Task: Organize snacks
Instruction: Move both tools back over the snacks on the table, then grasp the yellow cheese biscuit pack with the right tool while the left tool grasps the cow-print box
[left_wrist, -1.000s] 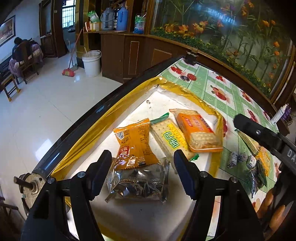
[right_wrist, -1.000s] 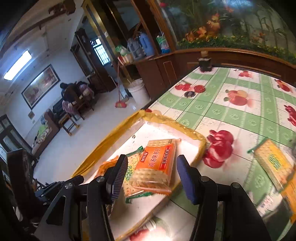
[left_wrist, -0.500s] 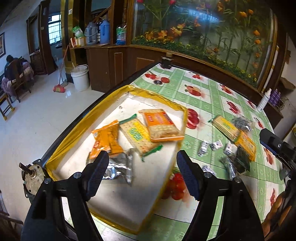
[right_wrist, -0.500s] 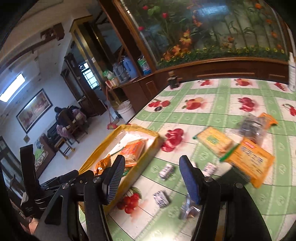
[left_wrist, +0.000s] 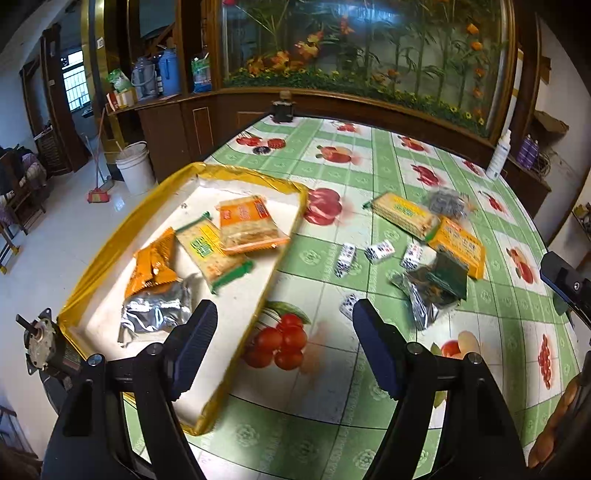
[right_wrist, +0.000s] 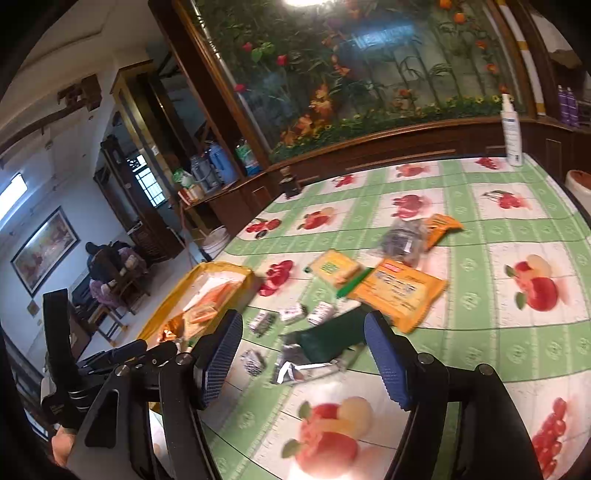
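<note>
On the desk (right_wrist: 480, 206) ahead of my right fingers (right_wrist: 306, 358), which are opening with nothing between them, lies the dark green foil packet (right_wrist: 328, 341), outside the yellow tray (left_wrist: 110, 240). It looks light, crinkly and slippery; I'd pinch its flat middle. My left fingers (left_wrist: 284, 347) stand wide, empty.

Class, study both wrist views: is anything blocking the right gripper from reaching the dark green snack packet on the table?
Nothing visible does. The right gripper, jaws opening and empty, faces the dark green packet directly, apart from it. Small wrapped candies lie just beyond, and the yellow tray sits off to the side.
</note>
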